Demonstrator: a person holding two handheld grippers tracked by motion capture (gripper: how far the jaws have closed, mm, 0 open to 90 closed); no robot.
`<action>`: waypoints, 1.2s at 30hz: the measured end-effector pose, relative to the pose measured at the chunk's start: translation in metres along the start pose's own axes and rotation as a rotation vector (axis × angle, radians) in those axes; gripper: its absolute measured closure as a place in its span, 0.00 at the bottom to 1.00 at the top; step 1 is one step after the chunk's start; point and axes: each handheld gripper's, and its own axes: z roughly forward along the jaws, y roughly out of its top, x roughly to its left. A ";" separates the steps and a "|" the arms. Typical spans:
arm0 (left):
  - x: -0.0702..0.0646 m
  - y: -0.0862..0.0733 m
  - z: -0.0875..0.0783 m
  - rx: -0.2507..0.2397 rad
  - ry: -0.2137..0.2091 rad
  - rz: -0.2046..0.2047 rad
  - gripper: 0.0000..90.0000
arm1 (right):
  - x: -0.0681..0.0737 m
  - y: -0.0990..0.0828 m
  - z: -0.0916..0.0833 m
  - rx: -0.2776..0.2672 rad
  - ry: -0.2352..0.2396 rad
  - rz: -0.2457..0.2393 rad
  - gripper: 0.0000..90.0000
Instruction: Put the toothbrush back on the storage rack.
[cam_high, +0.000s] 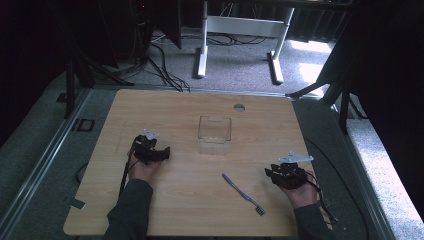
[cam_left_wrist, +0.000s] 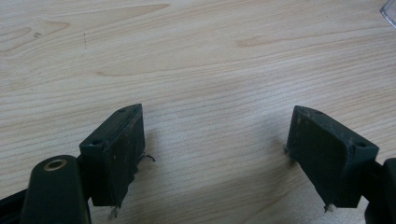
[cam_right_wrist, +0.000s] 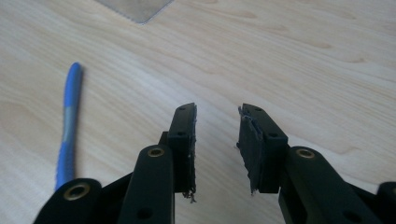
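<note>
Blue toothbrush (cam_high: 243, 194) lies flat on the wooden counter (cam_high: 190, 210), near the front edge, just left of the right gripper (cam_high: 272, 173), not touching it. Right jaws narrowly parted, nothing between them. Left gripper (cam_high: 161, 151) rests on the counter, jaws wide apart, released. Clear plastic box (cam_high: 214, 134) mid-counter, well apart from toothbrush
</note>
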 end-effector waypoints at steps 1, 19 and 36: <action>0.000 0.000 0.000 -0.001 0.000 0.000 0.22 | 0.001 0.000 0.000 0.007 0.005 -0.003 0.73; 0.000 -0.001 0.000 -0.006 0.001 0.001 0.22 | 0.027 -0.006 -0.002 0.073 0.048 -0.055 0.71; -0.001 -0.002 -0.001 -0.006 0.004 -0.002 0.22 | 0.048 -0.010 0.000 0.088 0.088 -0.080 0.71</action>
